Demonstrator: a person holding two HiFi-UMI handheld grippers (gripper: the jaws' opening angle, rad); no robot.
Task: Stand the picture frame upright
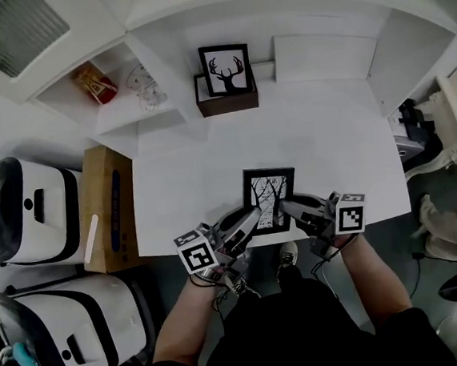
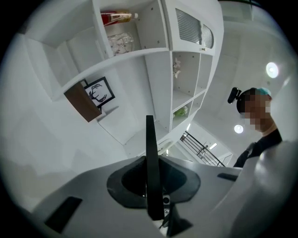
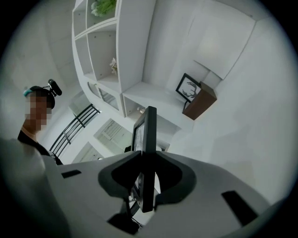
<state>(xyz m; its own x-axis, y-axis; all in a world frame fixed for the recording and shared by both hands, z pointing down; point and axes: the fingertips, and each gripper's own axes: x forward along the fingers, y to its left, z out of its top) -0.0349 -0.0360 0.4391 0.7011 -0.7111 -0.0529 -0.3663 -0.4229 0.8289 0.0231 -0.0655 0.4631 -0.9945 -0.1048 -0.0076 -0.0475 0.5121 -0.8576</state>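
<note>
A black picture frame [image 1: 269,194] with a bare-tree print shows its face to the head view at the near edge of the white table [image 1: 329,144]. My left gripper [image 1: 254,216] is shut on its lower left edge, and my right gripper [image 1: 285,206] is shut on its lower right edge. In the left gripper view the frame's edge [image 2: 150,153] runs as a thin black bar through the left gripper [image 2: 150,186]. The right gripper view shows the frame's edge [image 3: 149,139] and a sliver of its glass, pinched in the right gripper [image 3: 148,179].
A second frame with a deer print [image 1: 225,70] stands on a brown block [image 1: 227,102] at the back of the table. Wall shelves hold a red packet [image 1: 94,84] and glassware [image 1: 145,85]. A cardboard box [image 1: 106,206] and white machines [image 1: 30,209] stand at the left.
</note>
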